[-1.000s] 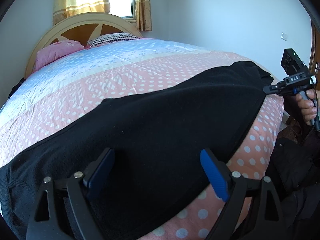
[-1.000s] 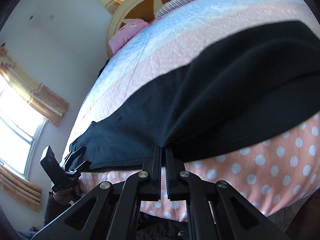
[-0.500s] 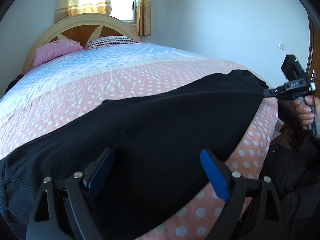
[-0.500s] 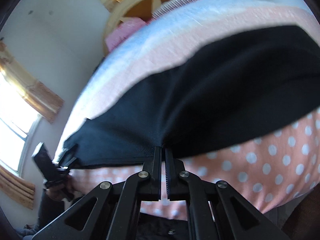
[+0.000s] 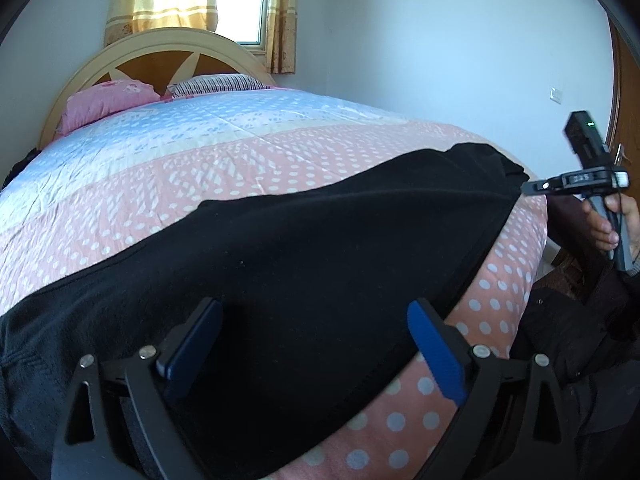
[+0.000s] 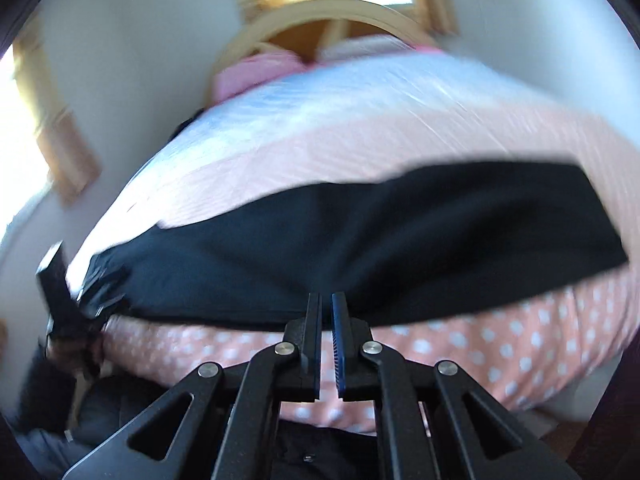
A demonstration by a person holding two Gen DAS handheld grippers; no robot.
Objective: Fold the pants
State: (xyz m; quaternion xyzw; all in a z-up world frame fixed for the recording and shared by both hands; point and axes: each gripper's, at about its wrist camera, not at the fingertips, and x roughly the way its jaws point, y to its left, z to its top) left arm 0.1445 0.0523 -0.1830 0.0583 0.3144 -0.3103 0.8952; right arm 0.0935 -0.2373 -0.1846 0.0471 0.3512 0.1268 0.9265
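Left wrist view: black pants (image 5: 300, 264) lie stretched across the pink dotted bedspread (image 5: 240, 160), running from the lower left of the frame to the right edge of the bed. The left gripper (image 5: 316, 344) stands wide apart over the cloth at bottom centre, its jaws having just spread a little further, blue pads (image 5: 436, 356) pressing on nothing. At the right edge a hand (image 5: 612, 220) carries the right gripper (image 5: 528, 187), tips at the pants' far end.

Right wrist view, blurred: the right gripper (image 6: 326, 308) is nearly clenched at lower centre, a thin slit between the fingers; its tips meet the pants' (image 6: 360, 240) near edge, but a grip on cloth cannot be confirmed. The left gripper (image 6: 92, 280) shows at the left edge.
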